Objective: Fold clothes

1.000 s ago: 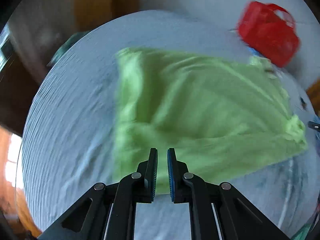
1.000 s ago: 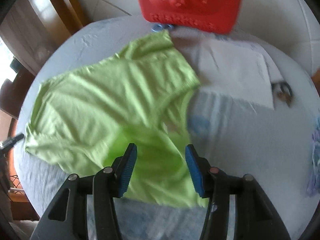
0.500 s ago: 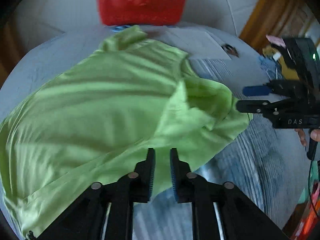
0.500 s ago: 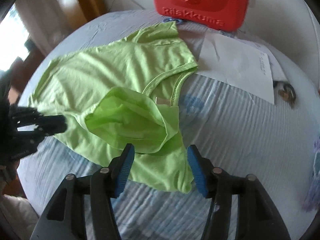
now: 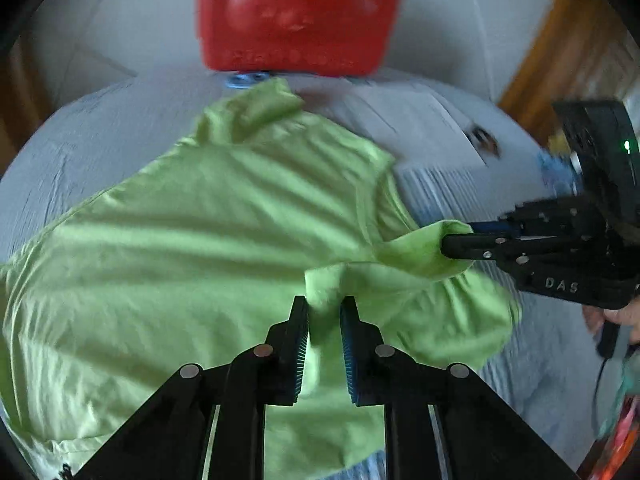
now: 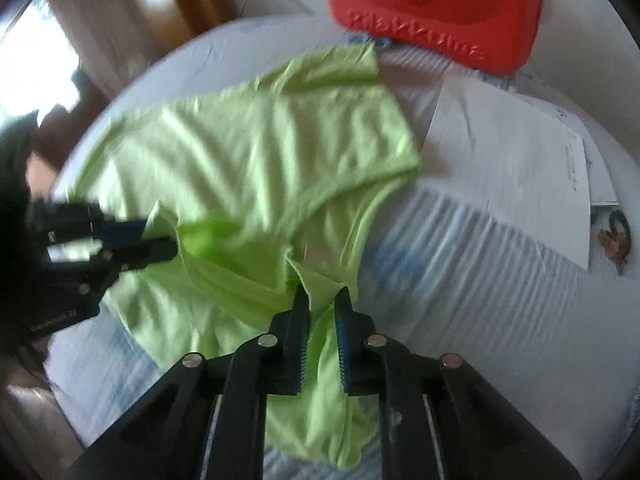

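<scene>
Both grippers are closing on cloth: the left gripper (image 5: 323, 312) has a raised fold of the green shirt (image 5: 208, 240) between its jaws, and the right gripper (image 6: 321, 300) has a bunched edge of the same shirt between its own. In each view the blue pads look to be pressing the fabric already.

Largest first: the table (image 6: 460, 248), under a pale ribbed cover, carries everything. Ahead of both grippers the shirt lies spread across it, rumpled nearest the jaws. Beyond the shirt stands a red case (image 6: 436, 4). Right of the right gripper lies a sheet of paper (image 6: 512, 160), and past it a small dark object (image 6: 614, 236) I cannot identify.

Risks, as I judge them: each pinch looks shallow, so thin cloth may slip out on a lift. With 2 grips so close together, pulling could bunch the shirt instead of making a clean fold. A wide sweep could drag the paper.

Writing: "DAS" on the right gripper's body; raised lettering on the case, blurred, perhaps "Rilakkuma".
</scene>
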A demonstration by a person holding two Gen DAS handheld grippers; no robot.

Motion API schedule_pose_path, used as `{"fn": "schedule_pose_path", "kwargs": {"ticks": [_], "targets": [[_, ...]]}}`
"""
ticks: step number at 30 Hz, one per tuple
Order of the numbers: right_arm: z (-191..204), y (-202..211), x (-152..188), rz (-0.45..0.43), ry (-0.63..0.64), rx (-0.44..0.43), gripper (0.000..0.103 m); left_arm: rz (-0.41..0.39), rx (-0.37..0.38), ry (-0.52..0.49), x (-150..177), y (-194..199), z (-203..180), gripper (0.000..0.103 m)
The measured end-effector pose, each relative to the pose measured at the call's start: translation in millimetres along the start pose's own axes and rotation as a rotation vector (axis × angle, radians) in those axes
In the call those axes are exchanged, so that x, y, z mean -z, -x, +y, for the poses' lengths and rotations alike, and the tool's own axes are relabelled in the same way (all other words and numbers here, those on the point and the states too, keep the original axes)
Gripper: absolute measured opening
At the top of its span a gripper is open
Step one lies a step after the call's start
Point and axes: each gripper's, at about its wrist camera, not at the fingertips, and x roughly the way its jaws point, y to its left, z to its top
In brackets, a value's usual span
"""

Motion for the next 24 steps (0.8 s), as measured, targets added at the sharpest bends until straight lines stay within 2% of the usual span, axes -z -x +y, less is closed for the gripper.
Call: {"fn": "schedule_pose_path", "kwargs": {"ticks": [2, 4, 5, 6, 9, 11, 12, 14, 15, 19, 24], "targets": [[-10, -1, -13, -0.039, -0.053, 0.007, 0.015, 0.009, -0.02, 0.068, -10, -4, 18, 0.018], [-18, -4, -24, -0.046, -0.104, 0.057, 0.041, 0.071, -0.004, 0.117, -17, -12, 34, 0.027], [-20, -4, -27, -0.048, -0.117, 0.085, 0.061, 0.084, 0.008, 0.135, -19, -11, 41, 0.033], [-20, -2, -30, -0.057, -0.128, 0.097, 0.066, 0.073, 0.009, 0.136, -18, -4, 47, 0.04], [-14, 10, -35, -0.086, -0.134, 0.063, 0.067, 0.035, 0.016, 0.151, -12, 23, 70, 0.051], [-7, 13, -42, -0.087, -0.121, 0.057, 0.07, 0.024, 0.002, 0.186, -5, 42, 95, 0.054], [-4, 13, -46, -0.089, -0.118, 0.054, 0.082, 0.018, -0.013, 0.208, -1, 51, 110, 0.055], [1, 10, -57, -0.096, -0.126, 0.04, 0.096, 0.01, -0.075, 0.251, 6, 70, 147, 0.057], [3, 8, -65, -0.101, -0.134, 0.03, 0.1, 0.007, -0.107, 0.273, 9, 79, 165, 0.059], [9, -7, -100, -0.127, -0.189, 0.02, 0.102, 0.008, -0.242, 0.393, 19, 108, 255, 0.07], [13, -40, -145, -0.113, -0.234, 0.05, 0.103, 0.045, -0.292, 0.554, 26, 113, 357, 0.076]]}}
